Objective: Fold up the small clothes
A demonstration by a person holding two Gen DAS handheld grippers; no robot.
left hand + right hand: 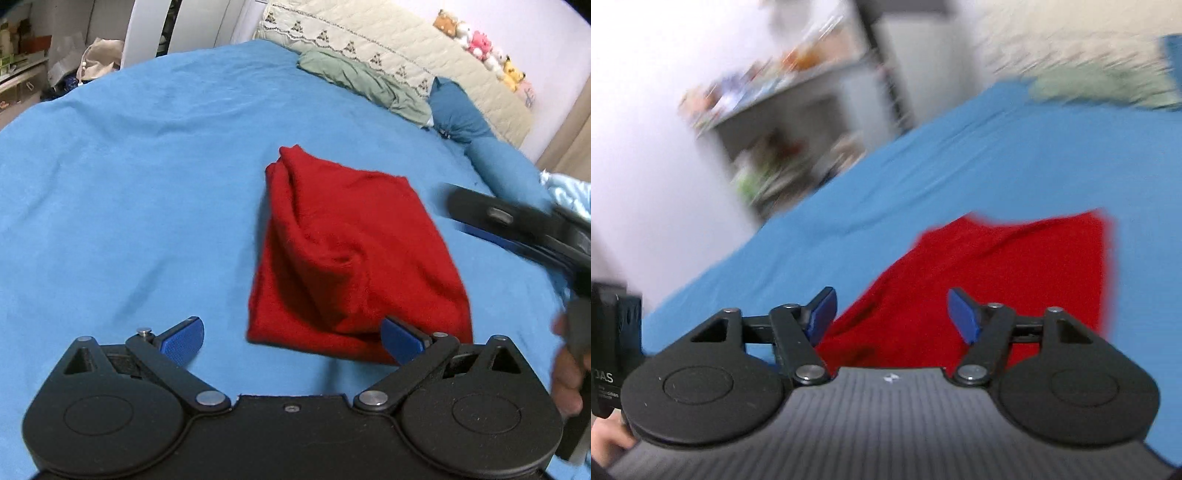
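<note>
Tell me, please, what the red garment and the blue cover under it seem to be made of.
The red garment looks like soft knitted fabric, maybe wool or fleece: matte, slightly fuzzy surface, thick rounded folds. The blue cover looks like thin smooth cloth, possibly cotton or microfibre: flat matte finish with shallow fine wrinkles. The exact fibre cannot be told.

A bed [129, 155] covered by a blue sheet carries a folded red garment [351, 251] near its middle. Farther back lie a crumpled green cloth [362, 81] and a blue bolster [461, 114].
</note>
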